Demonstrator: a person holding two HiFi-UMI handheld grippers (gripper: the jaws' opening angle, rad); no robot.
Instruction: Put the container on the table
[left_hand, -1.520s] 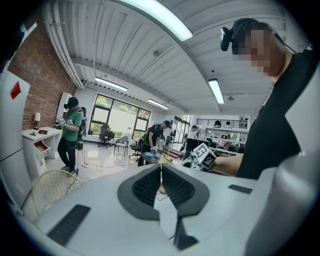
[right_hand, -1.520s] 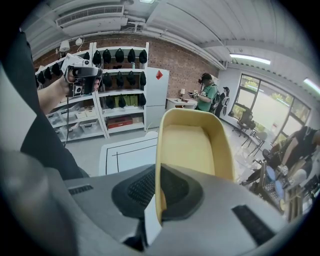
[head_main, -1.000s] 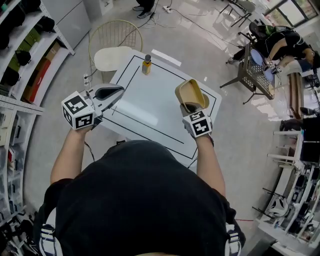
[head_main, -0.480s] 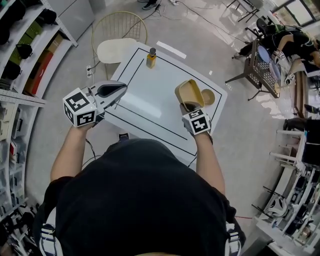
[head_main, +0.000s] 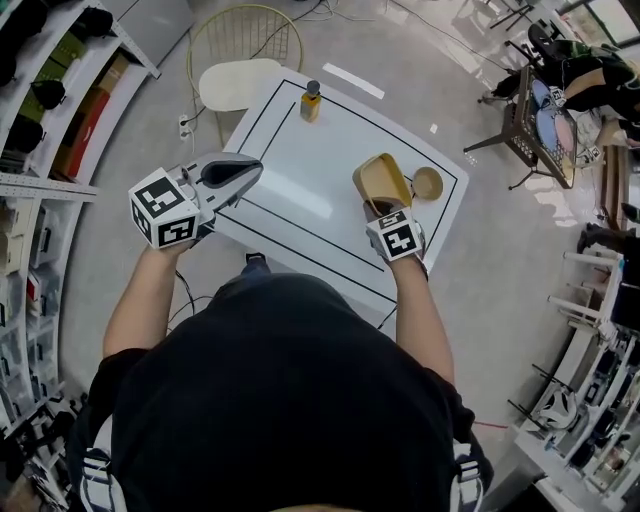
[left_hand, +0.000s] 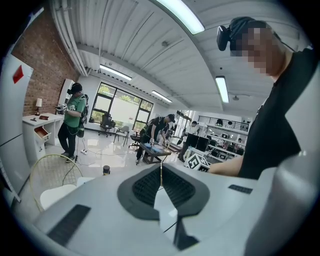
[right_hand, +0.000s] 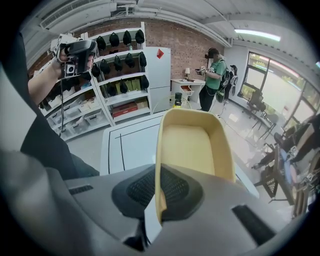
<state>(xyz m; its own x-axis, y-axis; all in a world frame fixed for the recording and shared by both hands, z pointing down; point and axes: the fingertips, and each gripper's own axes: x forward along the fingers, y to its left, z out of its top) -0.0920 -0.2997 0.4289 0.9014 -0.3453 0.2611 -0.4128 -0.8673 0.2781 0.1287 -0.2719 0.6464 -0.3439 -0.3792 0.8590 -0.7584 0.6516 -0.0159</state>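
Container (right_hand: 196, 142) near end hidden in right tool (right_hand: 159, 192), bottle (head_main: 312, 101) label — too small

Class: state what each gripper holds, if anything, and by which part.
The right gripper pinches the container by its near wall, at the rim. The left gripper is shut on nothing.

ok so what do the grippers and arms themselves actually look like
Both are light grey moulded plastic shells tapering to a point. The left gripper and right gripper each carry a white cube printed with black square markers at the hand end. Inside, the pads are dark and ribbed. No cables show. The person wears a black short-sleeved top, forearms bare.
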